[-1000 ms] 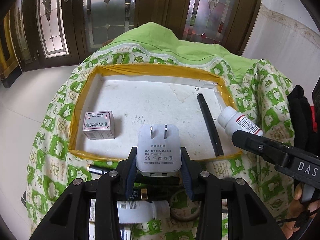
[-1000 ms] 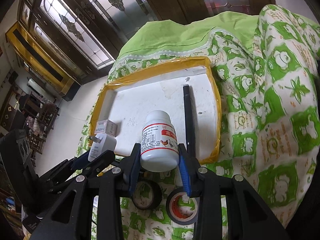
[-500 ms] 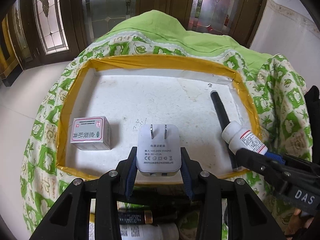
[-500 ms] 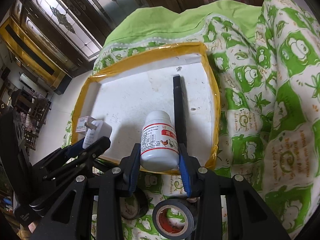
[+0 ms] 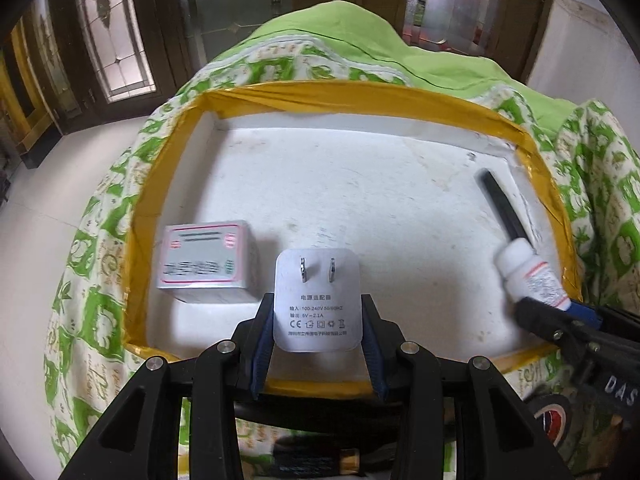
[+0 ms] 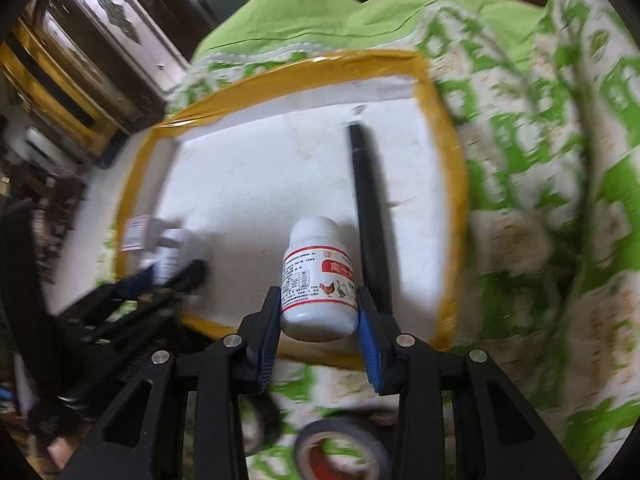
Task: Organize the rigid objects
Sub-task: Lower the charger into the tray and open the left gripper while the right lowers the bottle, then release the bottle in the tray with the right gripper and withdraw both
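Observation:
My left gripper (image 5: 317,312) is shut on a white power adapter (image 5: 317,300), prongs forward, over the near edge of the white tray (image 5: 360,96) with the yellow taped rim. My right gripper (image 6: 318,300) is shut on a white medicine bottle (image 6: 318,276) with a red label, over the tray's near right part; the bottle also shows in the left wrist view (image 5: 528,270). A small silver box (image 5: 206,266) with pink trim sits at the tray's near left. A black pen (image 6: 368,208) lies along the tray's right side.
The tray rests on a green and white patterned cloth (image 6: 540,200). A roll of black tape (image 6: 340,450) and another roll (image 6: 256,424) lie on the cloth below the right gripper. A battery (image 5: 320,458) lies under the left gripper. Wooden glass doors (image 5: 240,0) stand behind.
Both grippers have moved forward toward the tray with their objects still held. The tray now fills more of both views, and the box sits closer to the adapter.

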